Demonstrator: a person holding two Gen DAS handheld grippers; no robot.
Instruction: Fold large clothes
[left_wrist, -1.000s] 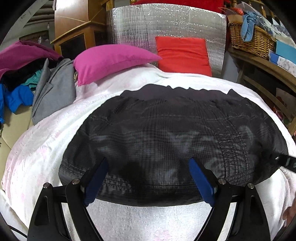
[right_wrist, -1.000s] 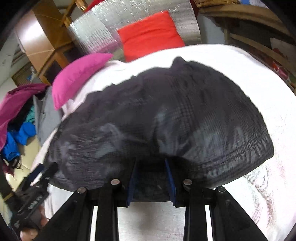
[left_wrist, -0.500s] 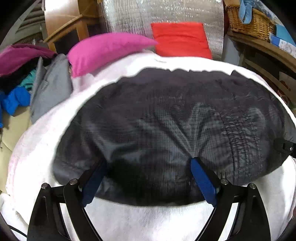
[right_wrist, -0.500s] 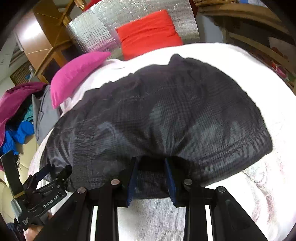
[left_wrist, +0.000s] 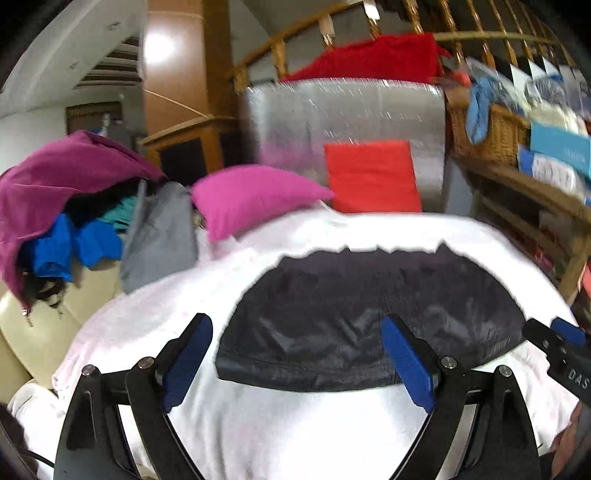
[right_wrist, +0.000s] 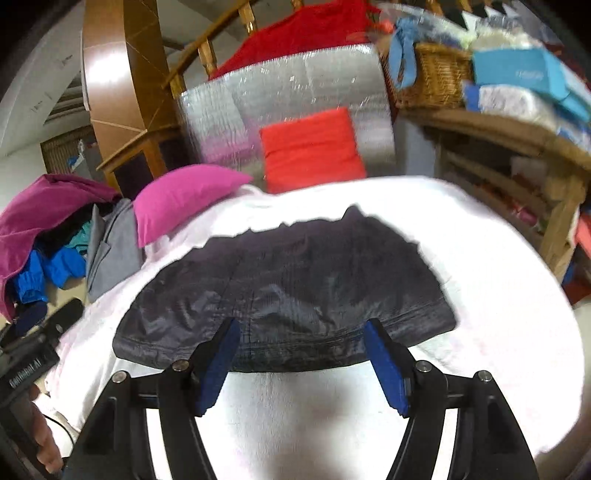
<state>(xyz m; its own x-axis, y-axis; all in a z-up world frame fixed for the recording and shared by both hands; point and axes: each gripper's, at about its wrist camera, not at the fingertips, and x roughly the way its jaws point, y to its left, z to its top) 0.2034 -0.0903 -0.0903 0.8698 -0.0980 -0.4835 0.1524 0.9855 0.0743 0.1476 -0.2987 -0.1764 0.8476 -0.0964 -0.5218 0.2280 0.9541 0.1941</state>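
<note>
A dark grey, shiny garment (left_wrist: 369, 295) (right_wrist: 295, 266) lies folded flat on the white bed cover (left_wrist: 295, 424) (right_wrist: 498, 295). My left gripper (left_wrist: 295, 325) hovers open and wide above the garment's near left edge, touching nothing. My right gripper (right_wrist: 301, 326) hangs over the near hem with its jaws opening. The hem shows in the gap below, and the blue pads (right_wrist: 384, 365) do not press on it. Each view catches the other gripper at its edge: the right gripper (left_wrist: 554, 343) and the left gripper (right_wrist: 33, 343).
A pink pillow (left_wrist: 251, 195), a red cushion (left_wrist: 373, 177) and a silver foil panel (left_wrist: 347, 110) stand behind the bed. A pile of clothes (left_wrist: 55, 221) and a grey garment (left_wrist: 159, 236) lie at the left. A wooden shelf (left_wrist: 535, 192) with a wicker basket (left_wrist: 487, 136) lines the right side.
My right gripper let go of the garment's near edge and its jaws spread. Both grippers rose and drew back, so the garment looks smaller and lies flat.
</note>
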